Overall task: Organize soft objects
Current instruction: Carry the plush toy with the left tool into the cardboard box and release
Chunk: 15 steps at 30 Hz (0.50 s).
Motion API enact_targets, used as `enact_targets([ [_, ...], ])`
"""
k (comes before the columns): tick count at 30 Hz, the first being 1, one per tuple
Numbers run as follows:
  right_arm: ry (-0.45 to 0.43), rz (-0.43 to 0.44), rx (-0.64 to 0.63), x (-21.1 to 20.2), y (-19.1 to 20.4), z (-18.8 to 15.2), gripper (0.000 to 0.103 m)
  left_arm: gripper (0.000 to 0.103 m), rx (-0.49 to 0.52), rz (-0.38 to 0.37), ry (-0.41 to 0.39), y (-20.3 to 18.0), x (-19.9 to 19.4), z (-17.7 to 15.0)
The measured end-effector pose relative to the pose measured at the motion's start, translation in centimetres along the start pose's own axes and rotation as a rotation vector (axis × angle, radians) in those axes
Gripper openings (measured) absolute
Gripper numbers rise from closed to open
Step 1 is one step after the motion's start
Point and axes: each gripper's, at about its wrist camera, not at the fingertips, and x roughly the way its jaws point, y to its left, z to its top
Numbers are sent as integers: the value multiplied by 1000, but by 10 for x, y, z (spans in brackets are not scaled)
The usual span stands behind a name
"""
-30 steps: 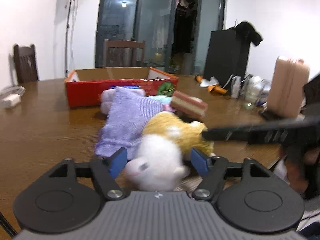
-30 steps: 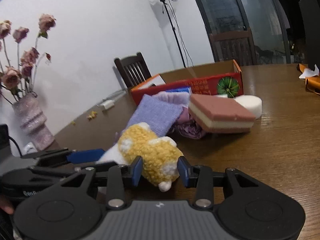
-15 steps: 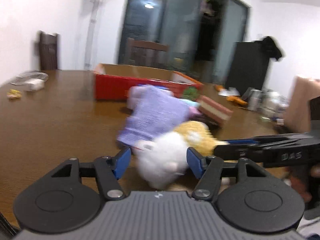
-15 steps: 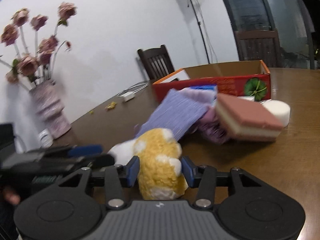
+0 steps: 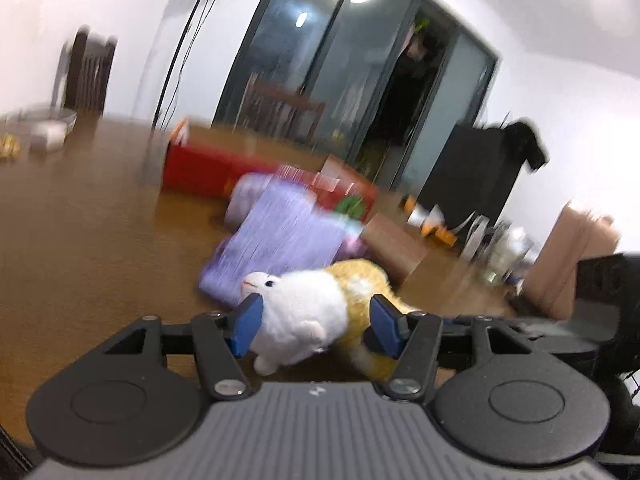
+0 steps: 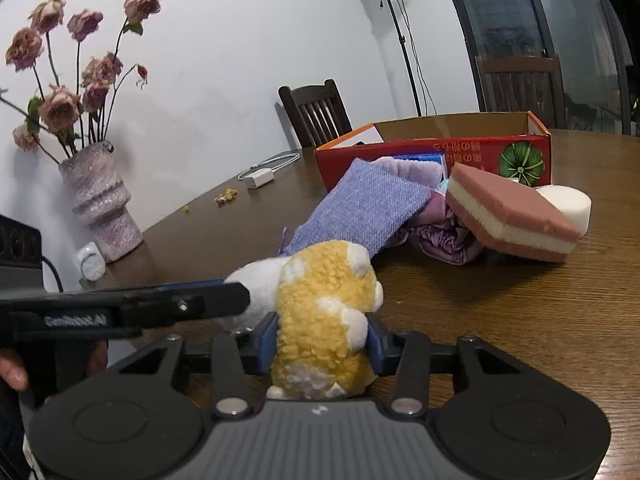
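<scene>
Brown table: both grippers closing on plush toy, right gripper pressing, left gripper loose.

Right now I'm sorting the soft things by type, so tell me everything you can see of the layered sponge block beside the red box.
The layered sponge block is a flat rectangular slab of foam: dusty pink on top, a cream band through the middle, pink again beneath. Its surfaces look porous and matte, its edges clean. It sits tilted, its far end propped on crumpled purple fabric, its near corner down on the wooden table. A white round sponge sits right behind it, the red box beyond. No hand-held gripper touches it.
</scene>
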Motion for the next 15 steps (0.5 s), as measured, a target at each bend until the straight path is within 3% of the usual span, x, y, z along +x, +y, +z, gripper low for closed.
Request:
enact_targets([
  [5,-144,-4,-24,-20,-11,53,41,61,42,-69,-118,-8,22,58],
  [9,-192,-27,-30,3,-52,121,41,62,118,-76,-160,-10,88,120],
  [11,-179,-40,1,26,-81,154,41,63,161,-53,-142,-10,129,145],
  [13,-161,-38,35,50,-109,181,41,63,149,3,-98,-6,181,171],
  [15,-135,-61,66,78,-137,205,41,63,133,2,-54,1,226,187],
])
